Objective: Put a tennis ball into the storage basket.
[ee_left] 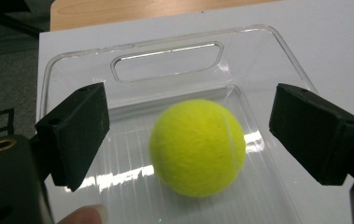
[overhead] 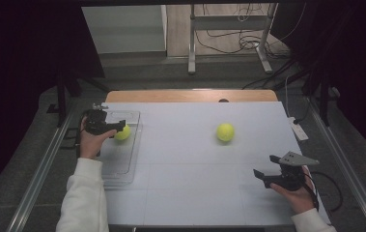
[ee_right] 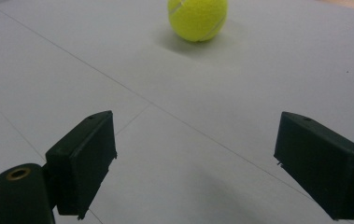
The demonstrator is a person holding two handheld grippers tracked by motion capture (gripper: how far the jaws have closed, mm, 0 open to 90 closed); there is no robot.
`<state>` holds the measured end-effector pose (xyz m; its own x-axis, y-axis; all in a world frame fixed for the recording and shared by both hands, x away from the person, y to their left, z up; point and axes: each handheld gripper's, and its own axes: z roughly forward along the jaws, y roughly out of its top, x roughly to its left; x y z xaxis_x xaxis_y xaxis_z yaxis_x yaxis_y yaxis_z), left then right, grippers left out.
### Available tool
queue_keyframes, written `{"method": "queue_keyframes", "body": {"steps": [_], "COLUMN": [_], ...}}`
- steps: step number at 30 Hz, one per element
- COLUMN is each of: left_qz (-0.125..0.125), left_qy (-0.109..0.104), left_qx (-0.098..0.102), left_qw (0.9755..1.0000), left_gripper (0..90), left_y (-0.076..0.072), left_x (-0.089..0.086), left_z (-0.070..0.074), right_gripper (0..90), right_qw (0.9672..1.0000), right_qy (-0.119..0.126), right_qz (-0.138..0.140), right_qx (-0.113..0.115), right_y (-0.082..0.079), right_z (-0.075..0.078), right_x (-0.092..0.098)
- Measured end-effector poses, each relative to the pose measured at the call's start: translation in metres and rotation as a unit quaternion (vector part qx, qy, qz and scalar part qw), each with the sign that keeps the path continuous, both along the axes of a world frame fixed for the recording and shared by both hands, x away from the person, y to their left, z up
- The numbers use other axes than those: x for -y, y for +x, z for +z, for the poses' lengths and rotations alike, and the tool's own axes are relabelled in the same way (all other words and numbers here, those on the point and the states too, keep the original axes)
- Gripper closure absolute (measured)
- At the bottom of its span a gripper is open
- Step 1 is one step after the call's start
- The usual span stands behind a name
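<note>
Your left gripper (ee_left: 188,140), jaws apart, straddles a tennis ball (ee_left: 197,147) in the clear tray (ee_left: 165,46) at left, while your spread right gripper (ee_right: 207,168) faces the far second ball (ee_right: 198,17).

A yellow-green tennis ball (ee_left: 197,147) with a pale curved seam lies inside a clear plastic tray (ee_left: 254,42), on the tray's ribbed floor toward its far end, just short of the wall with the cut-out handle slot. The tray sits flat along the left edge of the table's white surface (overhead: 185,159). A second tennis ball (overhead: 225,132) of the same colour rests alone on the white surface, right of centre and toward the far edge, well apart from the tray.
</note>
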<state>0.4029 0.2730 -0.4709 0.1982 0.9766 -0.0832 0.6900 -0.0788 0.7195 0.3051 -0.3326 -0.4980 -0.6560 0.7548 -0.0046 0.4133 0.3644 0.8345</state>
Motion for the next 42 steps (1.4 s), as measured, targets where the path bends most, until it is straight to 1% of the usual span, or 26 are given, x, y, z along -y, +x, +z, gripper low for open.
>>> {"method": "queue_keyframes", "body": {"steps": [4, 5, 11, 17, 18, 19, 22, 25, 29, 32, 33, 35, 42], "left_qz": [-0.002, -0.004, -0.017, -0.034, -0.041, -0.041, -0.055, -0.076, -0.097, -0.107, -0.107, -0.115, -0.125], "left_qy": [-0.004, -0.009, -0.018, -0.032, -0.038, -0.038, -0.050, -0.064, -0.067, -0.068, -0.068, -0.072, -0.073], "left_qx": [0.006, 0.008, 0.017, 0.032, 0.039, 0.039, 0.052, 0.062, 0.071, 0.075, 0.075, 0.078, 0.080], "left_qw": [1.0000, 0.9999, 0.9996, 0.9984, 0.9977, 0.9977, 0.9959, 0.9931, 0.9905, 0.9892, 0.9892, 0.9877, 0.9862], "left_gripper": [14.0, 14.0, 14.4, 14.5, 14.5, 14.6, 14.7, 14.7, 14.7, 14.6, 14.6, 14.6, 14.5], "left_y": [-0.002, -0.003, -0.006, -0.012, -0.014, -0.014, -0.018, -0.022, -0.024, -0.026, -0.026, -0.028, -0.030], "left_x": [0.000, 0.000, 0.002, 0.009, 0.011, 0.011, 0.017, 0.024, 0.034, 0.040, 0.040, 0.043, 0.048], "left_z": [0.003, 0.004, 0.009, 0.017, 0.020, 0.020, 0.026, 0.031, 0.036, 0.038, 0.038, 0.040, 0.043], "right_gripper": [12.9, 12.9, 12.9, 12.9, 12.9, 12.9, 12.9, 12.9, 12.9, 12.9, 12.9, 12.9, 12.9], "right_qw": [1.0000, 1.0000, 1.0000, 1.0000, 1.0000, 1.0000, 1.0000, 1.0000, 1.0000, 1.0000, 1.0000, 1.0000, 1.0000], "right_qy": [-0.001, -0.001, -0.001, -0.002, -0.001, -0.001, 0.000, 0.000, 0.001, 0.000, 0.000, 0.001, 0.001], "right_qz": [0.000, 0.000, 0.000, -0.001, 0.000, 0.000, 0.001, 0.000, -0.001, 0.000, 0.000, -0.001, 0.001], "right_qx": [0.000, 0.000, 0.000, 0.000, 0.000, 0.000, -0.001, 0.000, -0.001, 0.000, 0.000, -0.001, 0.001], "right_y": [0.000, 0.000, 0.000, 0.001, 0.001, 0.001, 0.001, 0.001, 0.001, 0.001, 0.001, 0.002, 0.002], "right_z": [0.000, 0.000, 0.000, 0.000, 0.000, 0.000, 0.000, 0.000, 0.000, 0.000, 0.000, 0.000, 0.000], "right_x": [0.000, 0.000, 0.000, 0.001, 0.001, 0.001, 0.000, 0.001, 0.001, 0.001, 0.001, 0.001, 0.001]}}
